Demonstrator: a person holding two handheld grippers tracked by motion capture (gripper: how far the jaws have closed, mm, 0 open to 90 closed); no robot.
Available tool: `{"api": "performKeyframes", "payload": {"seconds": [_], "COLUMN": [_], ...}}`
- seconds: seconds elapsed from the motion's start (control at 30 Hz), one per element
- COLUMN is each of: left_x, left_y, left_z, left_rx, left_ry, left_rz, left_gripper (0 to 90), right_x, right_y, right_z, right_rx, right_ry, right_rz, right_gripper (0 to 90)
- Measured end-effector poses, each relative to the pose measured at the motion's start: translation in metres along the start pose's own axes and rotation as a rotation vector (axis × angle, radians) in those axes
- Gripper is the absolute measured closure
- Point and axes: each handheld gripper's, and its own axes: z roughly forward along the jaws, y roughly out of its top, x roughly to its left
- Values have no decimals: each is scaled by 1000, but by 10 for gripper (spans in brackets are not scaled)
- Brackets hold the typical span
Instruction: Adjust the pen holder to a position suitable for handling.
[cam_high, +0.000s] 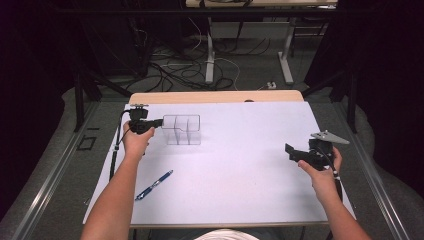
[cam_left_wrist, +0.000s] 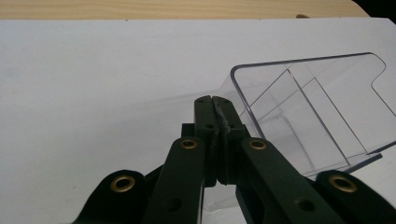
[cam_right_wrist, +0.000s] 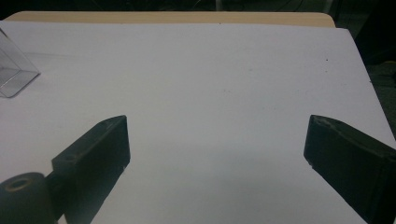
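A clear plastic organizer (cam_high: 182, 130) with inner dividers stands at the back left of the white sheet. My left gripper (cam_high: 161, 121) is at its left wall. In the left gripper view the jaws (cam_left_wrist: 213, 99) are pressed together at the near corner of the organizer (cam_left_wrist: 317, 107), with what looks like its thin wall pinched in the seam. My right gripper (cam_high: 289, 152) hovers over the right side of the sheet, far from the organizer. Its jaws (cam_right_wrist: 217, 140) stand wide open with nothing between them. A corner of the organizer (cam_right_wrist: 14, 70) shows at the left edge there.
A blue pen (cam_high: 154, 185) lies on the white sheet (cam_high: 240, 165) near the left forearm. A wooden table edge (cam_high: 215, 96) runs along the back. Beyond it, table legs and loose cables (cam_high: 200, 70) lie on the floor.
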Motion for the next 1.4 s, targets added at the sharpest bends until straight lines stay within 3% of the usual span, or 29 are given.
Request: {"api": "performKeyframes", "payload": {"seconds": [0.53, 0.6, 0.67, 0.9, 1.23, 1.4], "left_x": [-54, -59, -66, -89, -102, -102], "left_y": [1, 2, 2, -1, -5, -8], "left_z": [24, 26, 29, 39, 43, 41], "left_rx": [-5, 2, -6, -10, 19, 13], "left_ry": [-38, -43, -43, -67, -84, -95], "left_rz": [-27, -20, -28, -14, 17, 5], "left_gripper": [900, 900, 900, 900, 900, 900], "right_x": [0, 0, 1, -1, 0, 0], "right_y": [-1, -1, -1, -2, -2, -2], "right_z": [0, 2, 0, 0, 1, 1], "right_rx": [1, -22, 1, 1, 2, 9], "right_ry": [2, -8, 3, 3, 7, 3], "right_rz": [-8, -7, -3, -7, -10, -3], "right_gripper": [67, 67, 67, 67, 70, 70]}}
